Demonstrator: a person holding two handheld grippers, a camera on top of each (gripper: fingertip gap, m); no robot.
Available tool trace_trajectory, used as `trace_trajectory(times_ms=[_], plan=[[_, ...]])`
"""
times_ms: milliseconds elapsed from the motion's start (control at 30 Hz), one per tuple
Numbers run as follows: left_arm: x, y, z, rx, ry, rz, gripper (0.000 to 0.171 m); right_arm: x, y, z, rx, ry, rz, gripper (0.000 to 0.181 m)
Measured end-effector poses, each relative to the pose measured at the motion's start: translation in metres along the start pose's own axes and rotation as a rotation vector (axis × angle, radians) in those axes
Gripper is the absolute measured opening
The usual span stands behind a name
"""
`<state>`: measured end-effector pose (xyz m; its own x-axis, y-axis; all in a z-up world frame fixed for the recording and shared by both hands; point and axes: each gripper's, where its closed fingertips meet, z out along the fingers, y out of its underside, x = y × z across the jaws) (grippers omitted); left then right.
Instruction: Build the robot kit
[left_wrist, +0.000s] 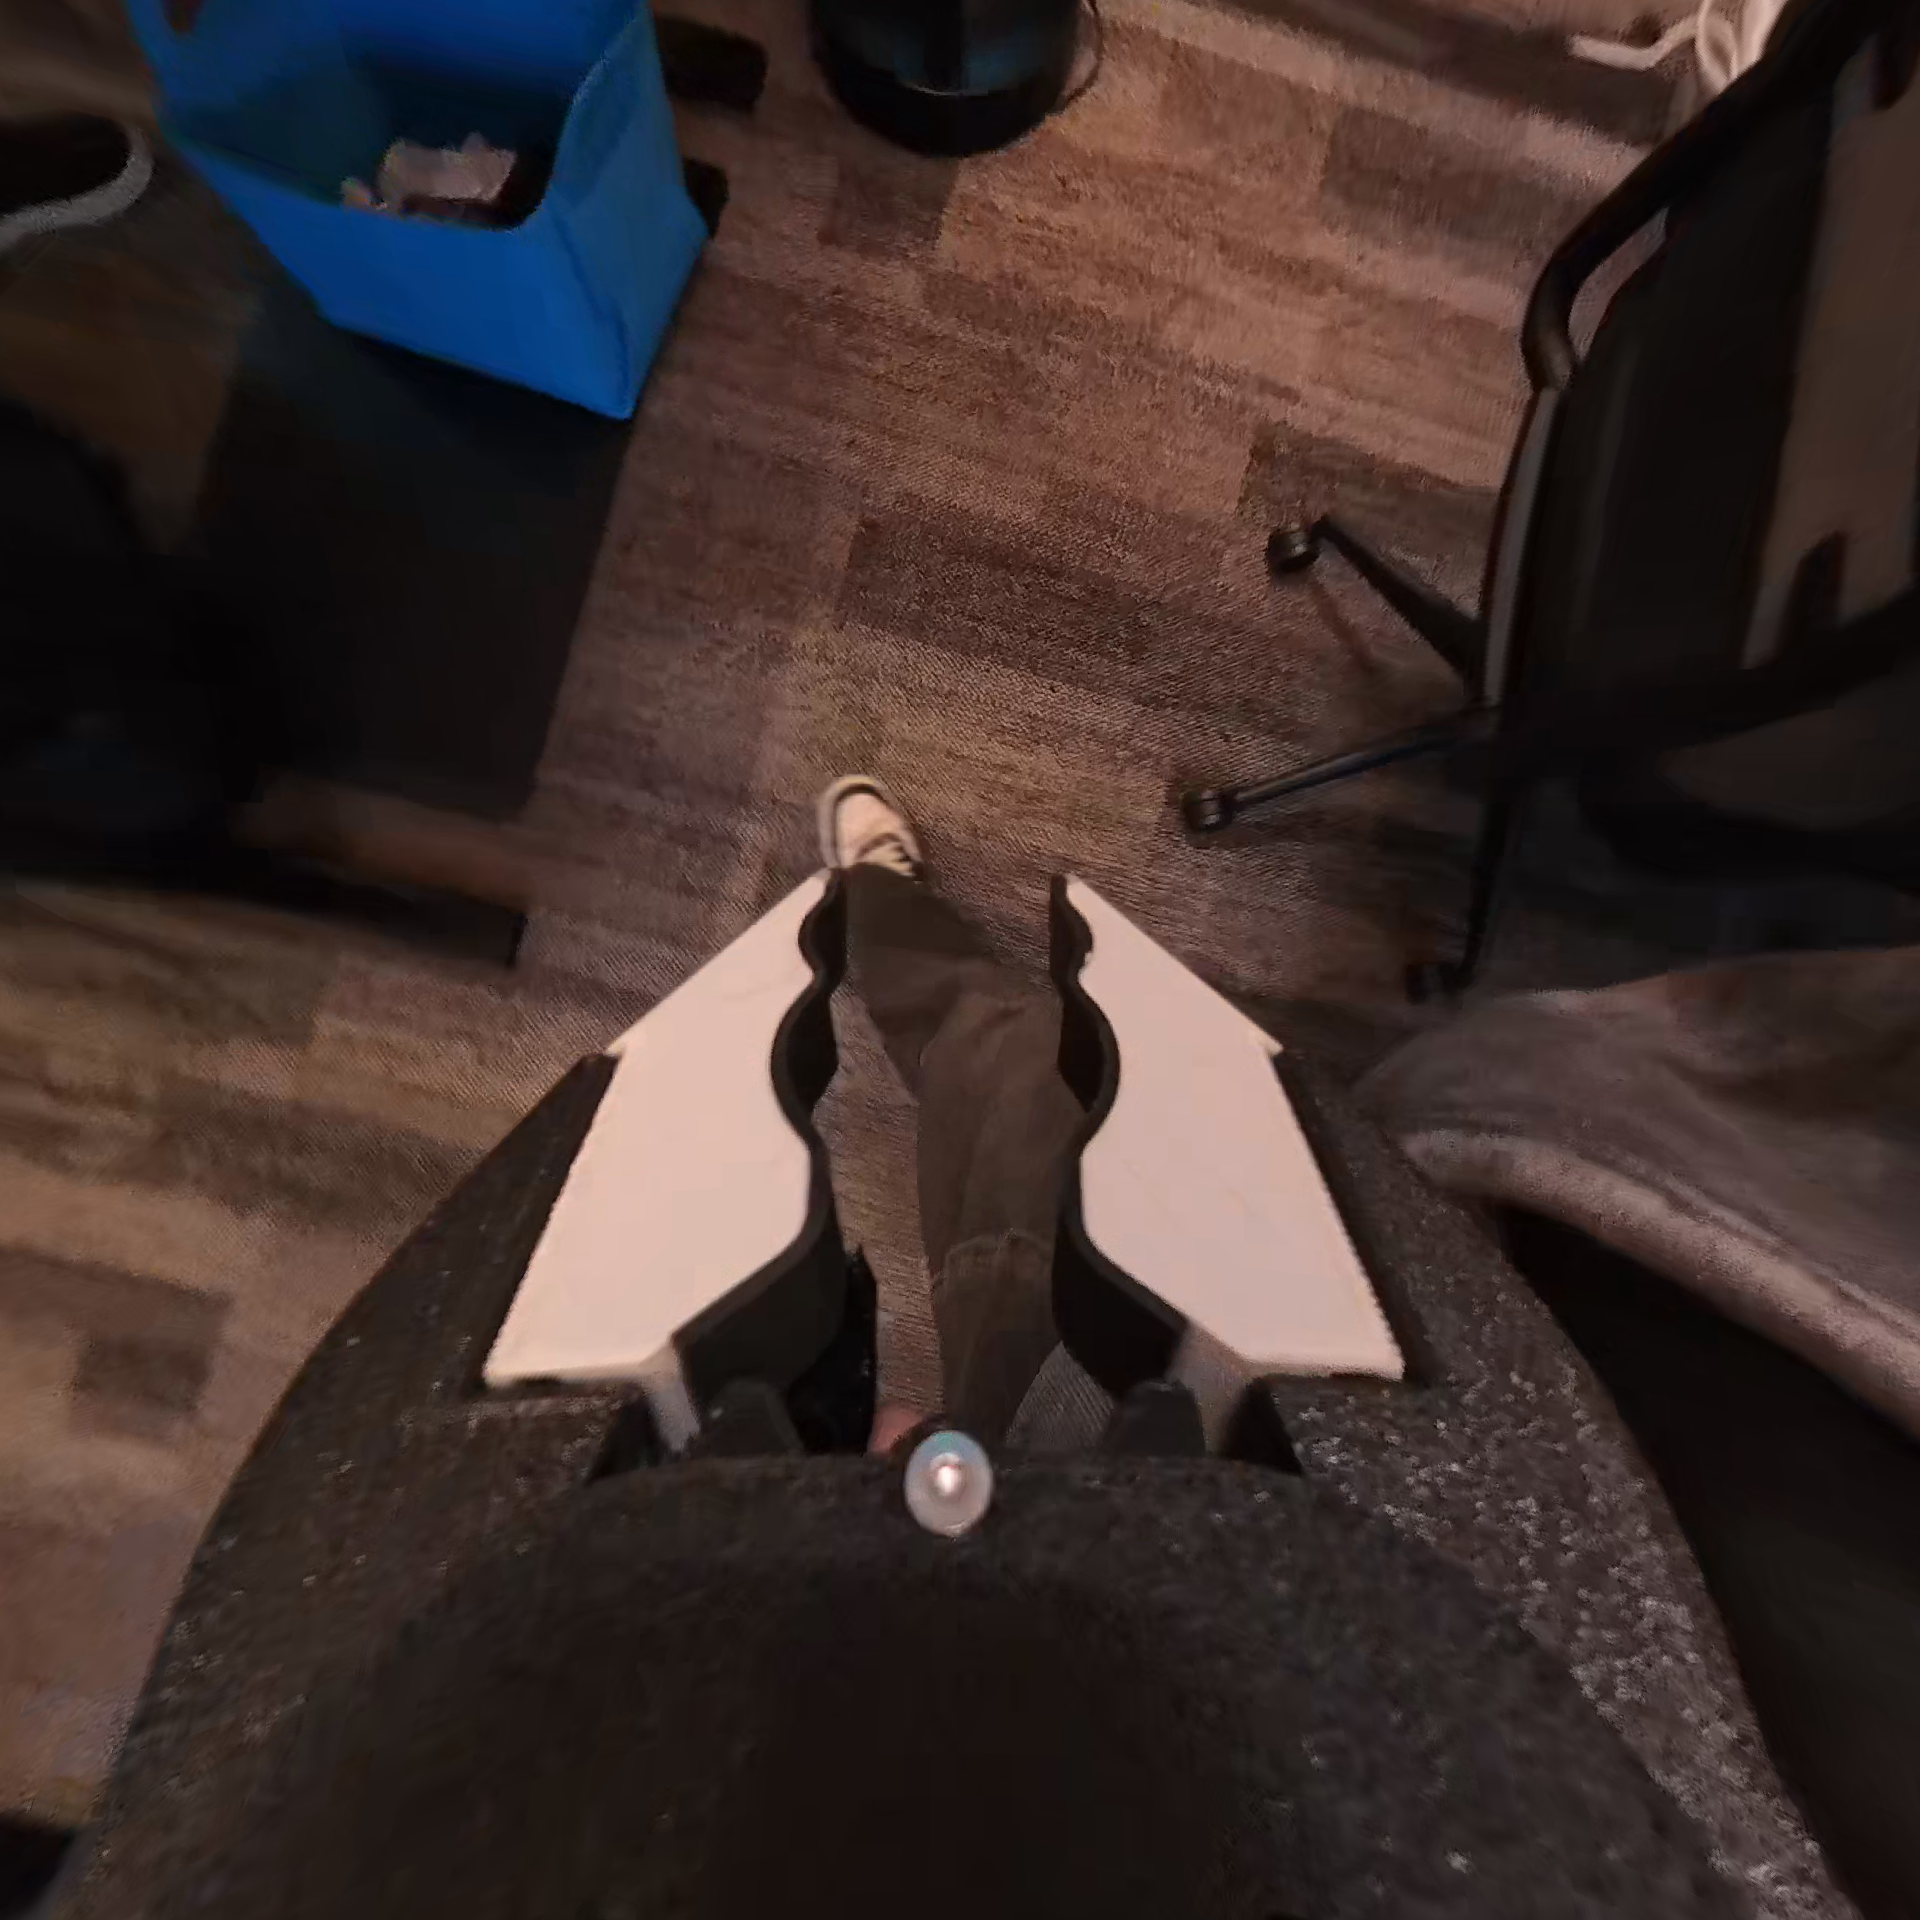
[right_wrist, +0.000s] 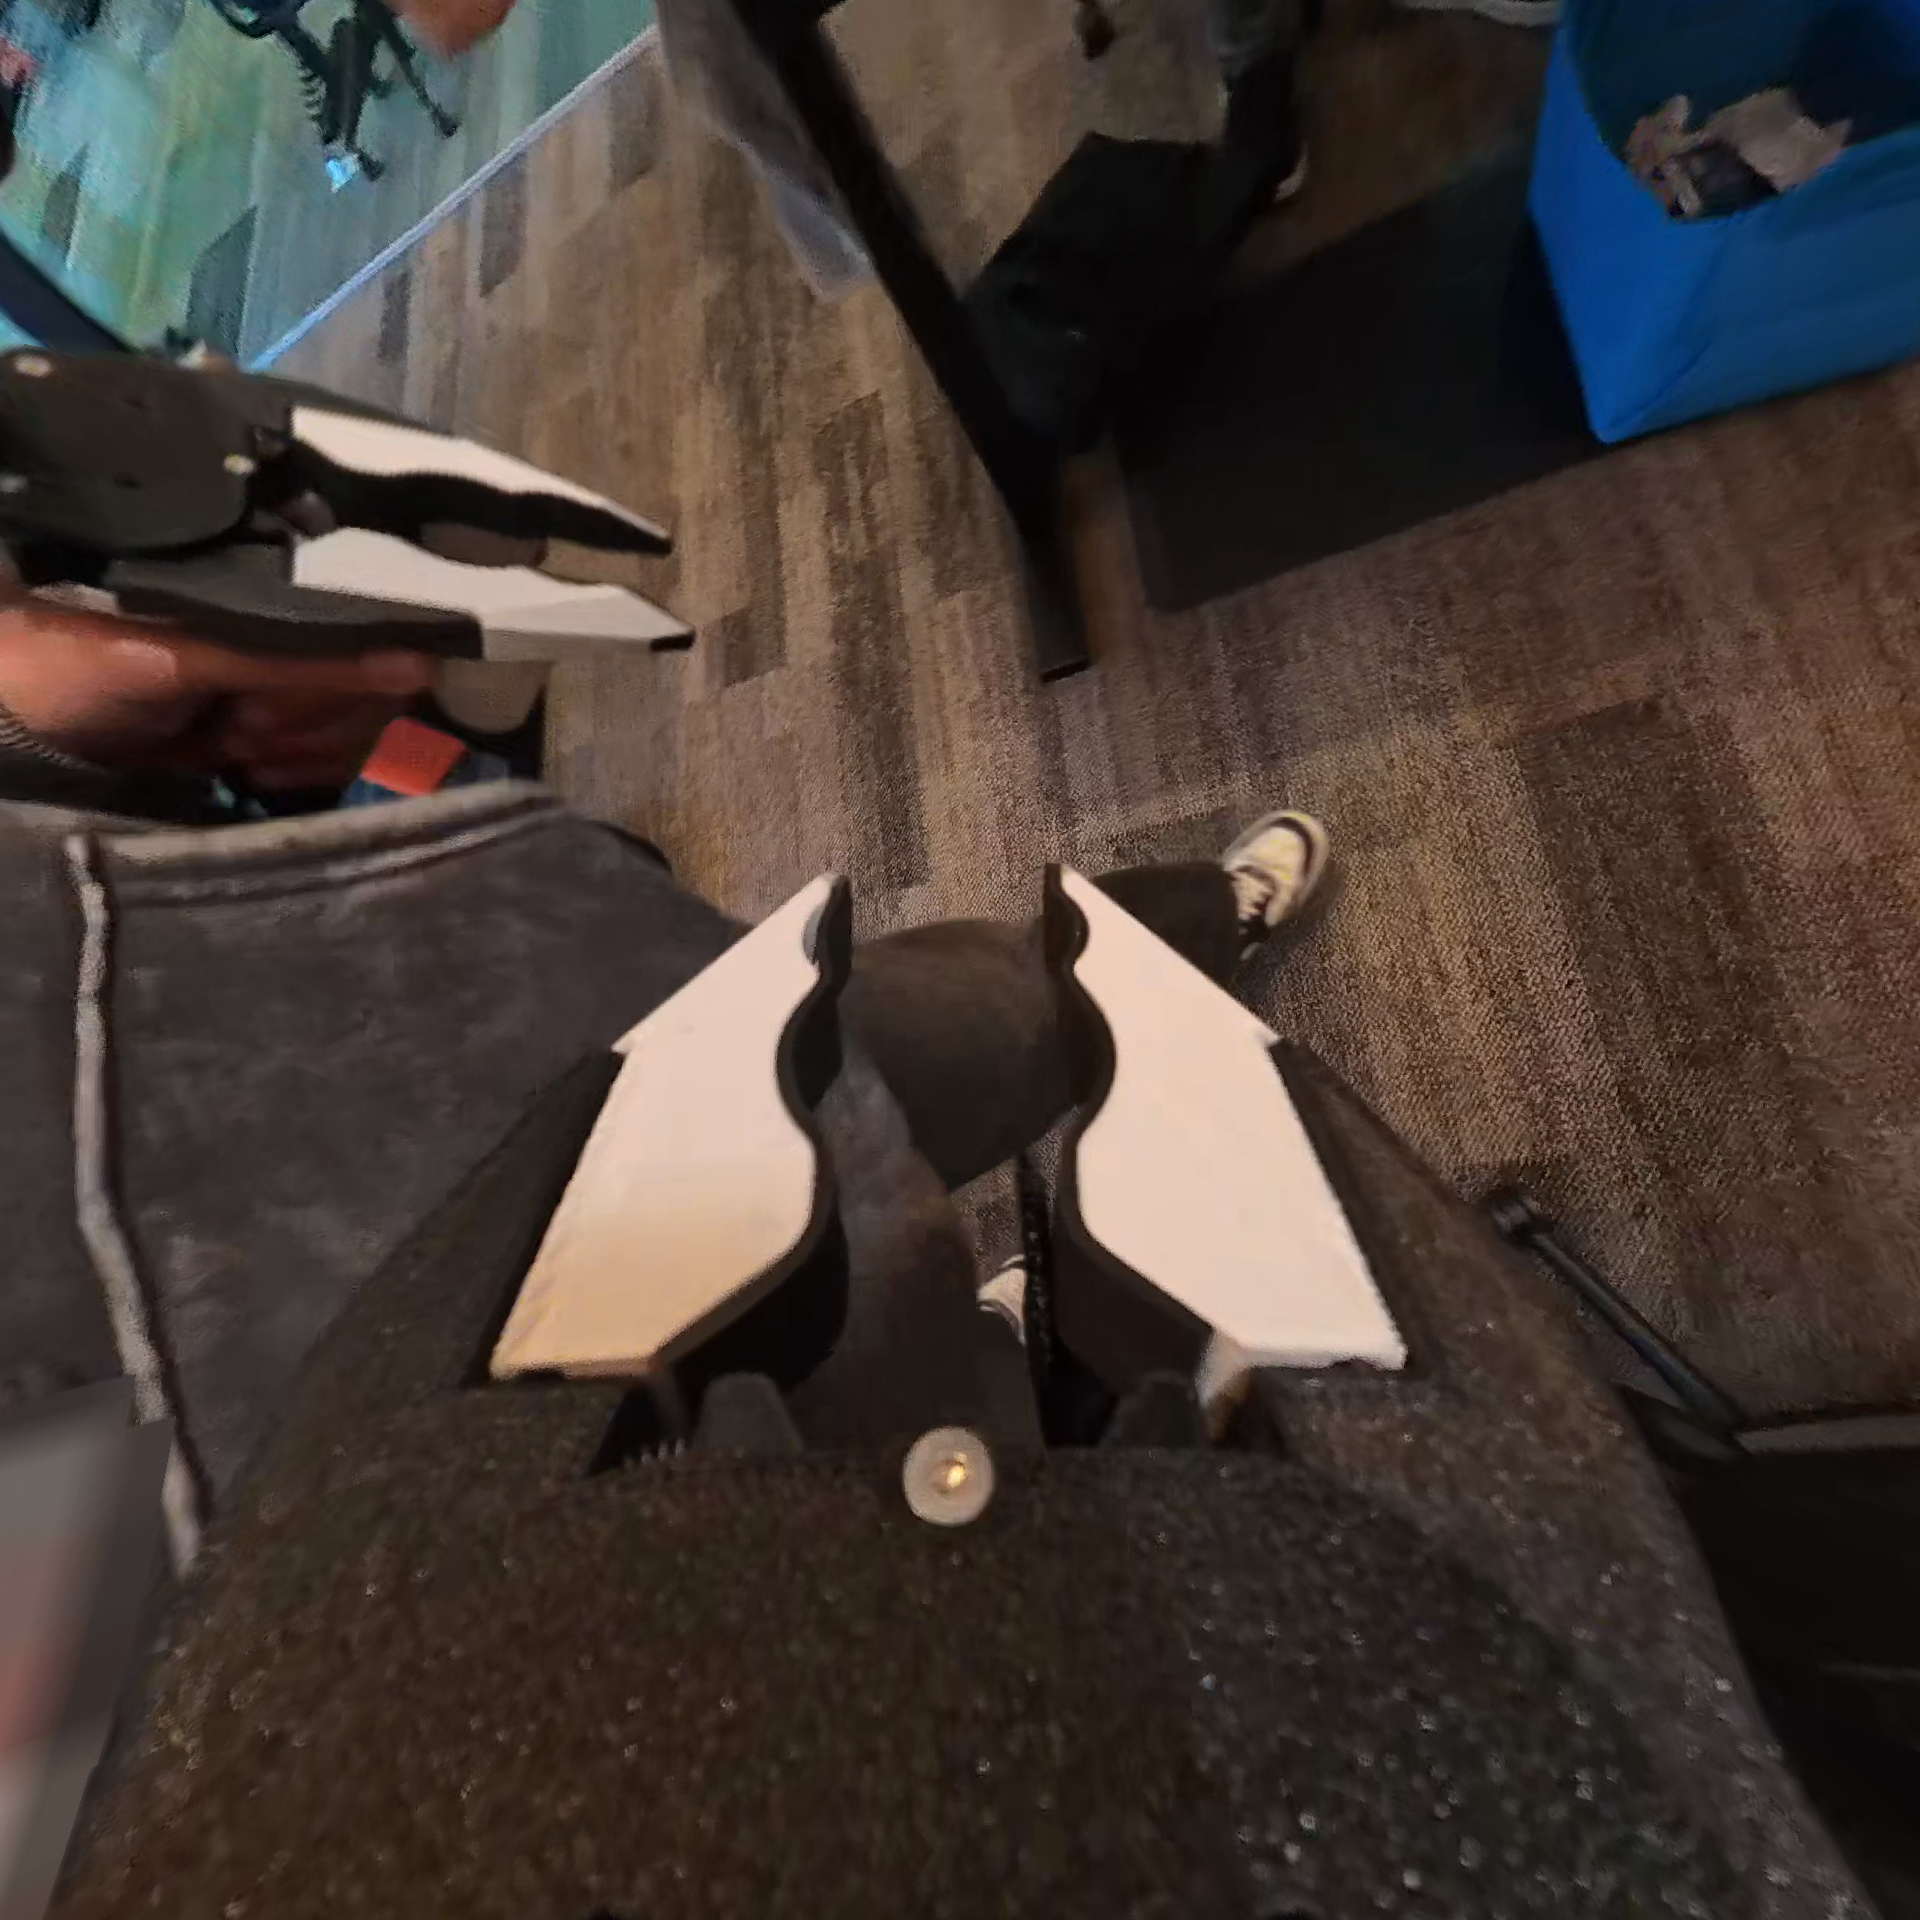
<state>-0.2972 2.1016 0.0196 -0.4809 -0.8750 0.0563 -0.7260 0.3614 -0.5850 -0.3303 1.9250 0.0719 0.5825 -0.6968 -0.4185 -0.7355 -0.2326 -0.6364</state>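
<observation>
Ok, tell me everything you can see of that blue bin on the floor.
The blue bin is a boxy, open-topped container with flat, bright blue walls that look like fabric or thin plastic. It stands upright on the patterned carpet, beside a dark mat. Inside lies a jumble of crumpled pale and dark scraps, too blurred to identify. Neither the left gripper nor the right gripper touches it; both are open, empty and well apart from it.

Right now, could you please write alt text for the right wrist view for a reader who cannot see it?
The right claw, open and empty, points down over patterned brown carpet, with a person's dark trouser leg and pale sneaker beyond its fingertips. The left claw, also open, is held in a hand at the left above a grey blanket; a blue bin sits upper right.
</observation>
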Motion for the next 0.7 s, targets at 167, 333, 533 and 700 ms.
trace_trajectory(times_ms=[167,333,533,700], plan=[[-0.042,-0.161,0.125,-0.091,0.049,0.325,0.038,0.107,-0.101,0.036,-0.021,0.037,0.188,0.041],[-0.015,-0.337,0.224,-0.091,0.248,0.568,0.032,0.226,-0.218,-0.004,0.09,0.243,0.172,0.036],[0.051,-0.504,0.354,-0.047,0.434,0.596,0.03,0.402,-0.289,-0.047,0.19,0.359,0.423,0.036],[0.11,-0.608,0.481,-0.149,0.507,0.613,0.03,0.586,-0.35,-0.114,0.282,0.476,0.467,0.036]])
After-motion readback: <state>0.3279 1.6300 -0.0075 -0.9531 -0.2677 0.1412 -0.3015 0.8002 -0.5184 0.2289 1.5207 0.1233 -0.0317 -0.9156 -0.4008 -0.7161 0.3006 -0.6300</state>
